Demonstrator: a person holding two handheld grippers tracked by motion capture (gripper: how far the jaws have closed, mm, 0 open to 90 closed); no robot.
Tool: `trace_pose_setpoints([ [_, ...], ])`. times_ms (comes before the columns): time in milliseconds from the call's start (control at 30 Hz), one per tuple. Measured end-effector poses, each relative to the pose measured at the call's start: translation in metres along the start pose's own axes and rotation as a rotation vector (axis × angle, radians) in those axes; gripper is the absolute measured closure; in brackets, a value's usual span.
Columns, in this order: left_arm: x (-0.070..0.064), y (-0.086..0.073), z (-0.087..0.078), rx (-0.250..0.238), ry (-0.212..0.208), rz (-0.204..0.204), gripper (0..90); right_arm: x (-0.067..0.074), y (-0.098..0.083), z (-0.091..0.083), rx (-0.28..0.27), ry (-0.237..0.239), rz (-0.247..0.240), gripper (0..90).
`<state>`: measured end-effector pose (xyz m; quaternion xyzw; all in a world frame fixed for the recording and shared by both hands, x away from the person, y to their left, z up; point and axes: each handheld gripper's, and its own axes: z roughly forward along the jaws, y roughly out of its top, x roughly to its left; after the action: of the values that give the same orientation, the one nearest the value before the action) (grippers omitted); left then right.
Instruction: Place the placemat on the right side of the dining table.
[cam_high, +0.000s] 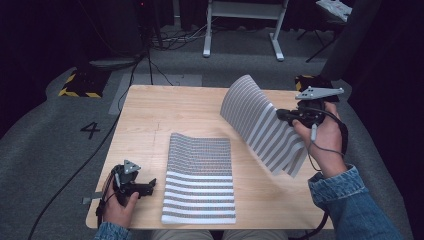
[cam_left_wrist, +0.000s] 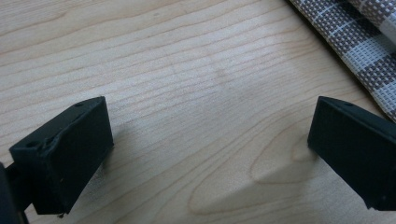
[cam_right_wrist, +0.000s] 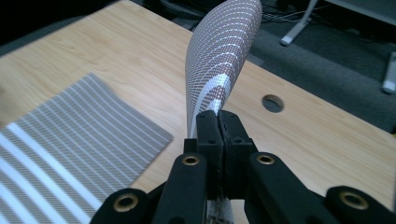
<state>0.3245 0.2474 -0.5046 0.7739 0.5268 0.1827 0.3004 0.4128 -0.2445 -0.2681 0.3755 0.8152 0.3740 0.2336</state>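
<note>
Above the table's right side, the right claw (cam_high: 283, 116) clamps a striped placemat (cam_high: 262, 125), lifted edge-on, its length slanting up-left.

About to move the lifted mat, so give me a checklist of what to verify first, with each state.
1. Right tongs shut on lifted mat: ok.
2. Lifted mat off the table: mostly ok; whether its lower edge touches, cannot tell.
3. Flat mat lying flat: ok.
4. Left tongs open, nothing between them: ok.
5. Left tongs beside the flat mat, not on it: ok.
</note>
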Motion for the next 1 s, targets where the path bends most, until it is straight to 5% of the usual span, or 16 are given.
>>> trace_pose_setpoints([
  [400,0.0,0.0,0.0,0.001,-0.001,0.0,0.2,-0.042,-0.012,-0.002,-0.003,-0.09,0.03,88.6],
  [1000,0.0,0.0,0.0,0.0,0.0,0.0,0.1,-0.079,-0.036,-0.015,0.02,-0.216,0.034,88.6],
])
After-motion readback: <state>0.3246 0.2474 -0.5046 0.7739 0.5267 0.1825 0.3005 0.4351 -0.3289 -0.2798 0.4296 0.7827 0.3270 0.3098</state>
